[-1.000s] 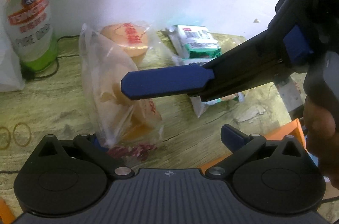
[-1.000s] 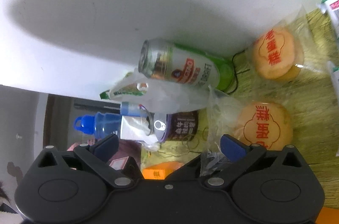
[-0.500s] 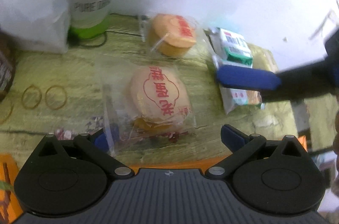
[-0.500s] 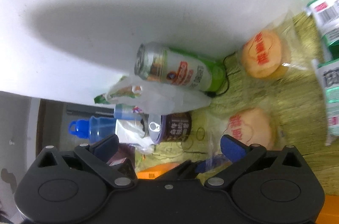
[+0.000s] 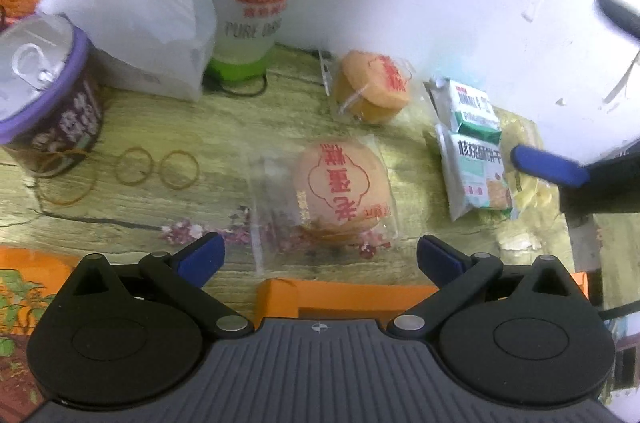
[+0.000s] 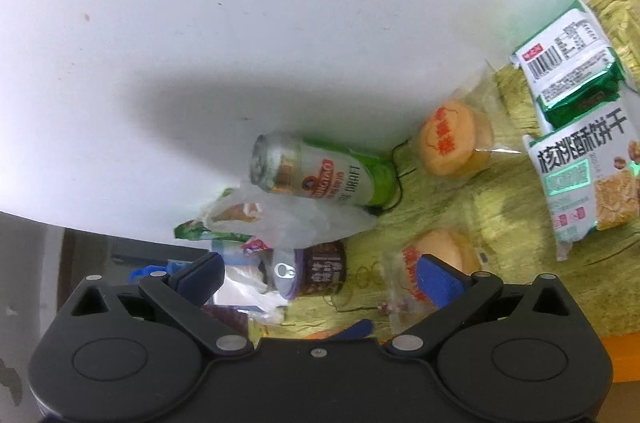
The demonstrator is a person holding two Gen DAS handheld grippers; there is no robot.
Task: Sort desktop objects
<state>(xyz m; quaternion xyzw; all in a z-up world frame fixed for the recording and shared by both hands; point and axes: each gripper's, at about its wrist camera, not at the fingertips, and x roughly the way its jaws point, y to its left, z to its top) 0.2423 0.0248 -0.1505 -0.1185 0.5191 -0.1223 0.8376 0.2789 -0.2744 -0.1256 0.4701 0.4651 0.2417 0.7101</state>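
Wood-grain surface (image 5: pixel 224 127) against a white wall. My left tool (image 5: pixel 318 259) is wide open, holding nothing; the wrapped cake (image 5: pixel 344 187) lies flat at twelve o'clock, just ahead between its fingers. Right tool (image 6: pixel 320 277), also open and empty, stands farther off.

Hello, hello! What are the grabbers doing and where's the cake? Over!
Left tool open, empty. Right tool open, empty. Near wrapped cake flat on table, just ahead of left tool. Nothing between them.
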